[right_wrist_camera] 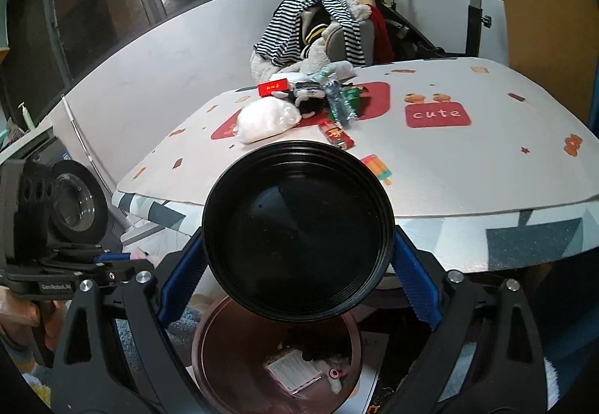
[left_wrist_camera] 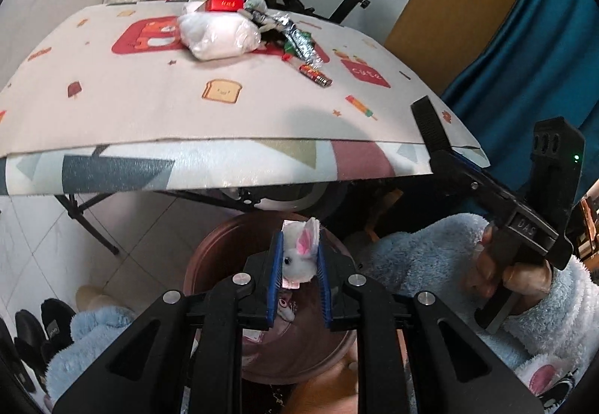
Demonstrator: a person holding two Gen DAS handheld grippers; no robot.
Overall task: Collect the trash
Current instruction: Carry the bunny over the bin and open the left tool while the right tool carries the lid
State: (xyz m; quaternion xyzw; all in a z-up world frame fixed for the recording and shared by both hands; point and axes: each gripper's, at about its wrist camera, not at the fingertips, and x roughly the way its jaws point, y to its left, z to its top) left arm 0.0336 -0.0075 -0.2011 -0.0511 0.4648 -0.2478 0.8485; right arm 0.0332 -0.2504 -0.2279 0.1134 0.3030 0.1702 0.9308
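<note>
Bin (right_wrist_camera: 232, 350), lower centre, partly filled. Left gripper (left_wrist_camera: 299, 264) clamps rabbit toy (left_wrist_camera: 299, 256) over it; right gripper (right_wrist_camera: 299, 253) grips black lid (right_wrist_camera: 297, 234). Trash pile (left_wrist_camera: 239, 28) remains upper centre on table (left_wrist_camera: 149, 106).

Your left gripper (left_wrist_camera: 299, 277), blue pads on black, holds a white plush rabbit (left_wrist_camera: 298, 256) with pink ears. Lower centre: brown bin (right_wrist_camera: 224, 350). Your right gripper (right_wrist_camera: 297, 256) grips a glossy black lid (right_wrist_camera: 297, 230). Upper frame: cream tablecloth (right_wrist_camera: 449, 166) with red patches, black-and-white striped shirt (right_wrist_camera: 295, 28), red box (right_wrist_camera: 273, 88).
</note>
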